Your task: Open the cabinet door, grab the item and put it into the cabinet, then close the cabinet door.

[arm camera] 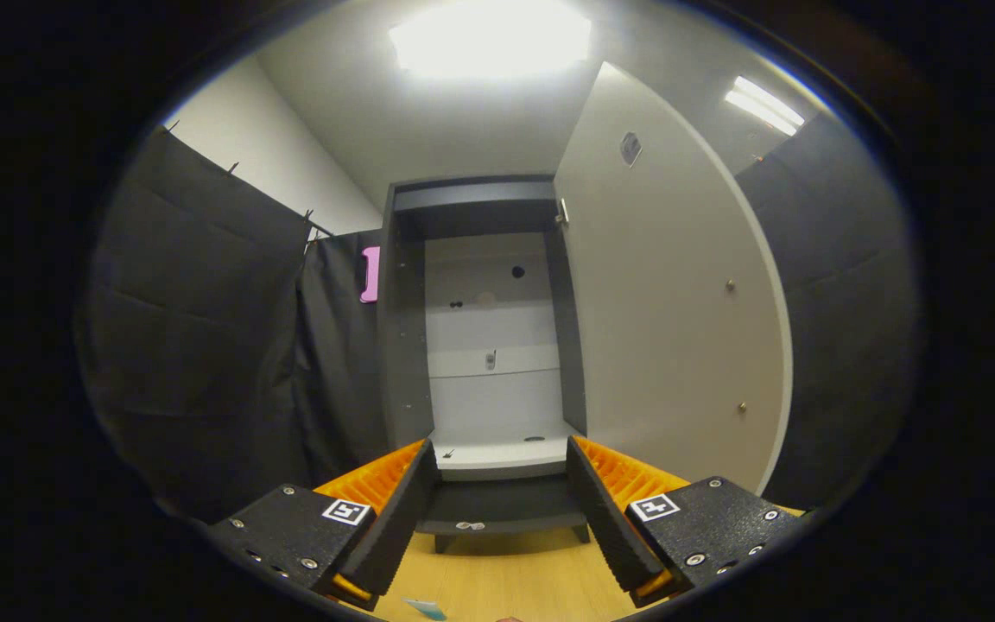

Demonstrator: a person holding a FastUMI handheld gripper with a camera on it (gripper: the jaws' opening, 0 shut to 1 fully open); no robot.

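Note:
A tall cabinet [402,345] with a dark frame stands straight ahead, beyond my fingers. Its pale door [670,328] is swung wide open to the right, so the light interior and a bare lower shelf [502,451] show. My gripper [502,475] is open, its fingers spread apart with nothing between them, pointing at the cabinet's bottom opening. A small bluish piece [425,609] lies on the wooden floor just under the left finger; too little of it shows to tell what it is.
Black cloth walls [204,345] close in on the left and right of the cabinet. The wooden floor [506,570] runs from my fingers to the cabinet's base. A bright ceiling light [489,39] is overhead.

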